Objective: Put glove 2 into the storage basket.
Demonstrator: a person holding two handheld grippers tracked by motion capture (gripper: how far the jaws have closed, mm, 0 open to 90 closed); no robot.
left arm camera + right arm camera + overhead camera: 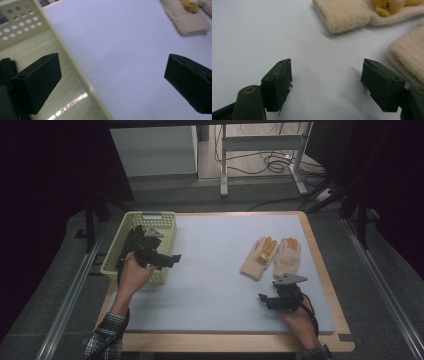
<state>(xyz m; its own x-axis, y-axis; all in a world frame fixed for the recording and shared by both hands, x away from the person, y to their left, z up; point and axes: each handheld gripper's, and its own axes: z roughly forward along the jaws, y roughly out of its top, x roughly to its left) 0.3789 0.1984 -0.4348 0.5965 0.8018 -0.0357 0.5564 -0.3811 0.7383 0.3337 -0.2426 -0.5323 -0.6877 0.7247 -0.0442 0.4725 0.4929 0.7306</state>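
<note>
Two cream knitted gloves lie side by side on the pale mat [210, 280] at the right: one glove [259, 256] with orange-yellow patches, the other glove [287, 255] just right of it. My right gripper [265, 300] rests in front of them, open, its jaws wide apart above bare mat. Along its jaws [327, 75] I see one glove's cuff [344, 15] ahead and the second glove [409, 55] to the right. My left gripper [172, 259] hangs open at the yellow-green basket [150, 215]. Its jaws [112, 72] straddle the basket's wall [77, 72], holding nothing.
Dark things [136, 237] lie inside the perforated basket at the table's left. The mat is framed by the wooden table edge [225, 341]. Beyond the table stand a desk's metal legs [223, 165] and loose cables [272, 162] on the floor.
</note>
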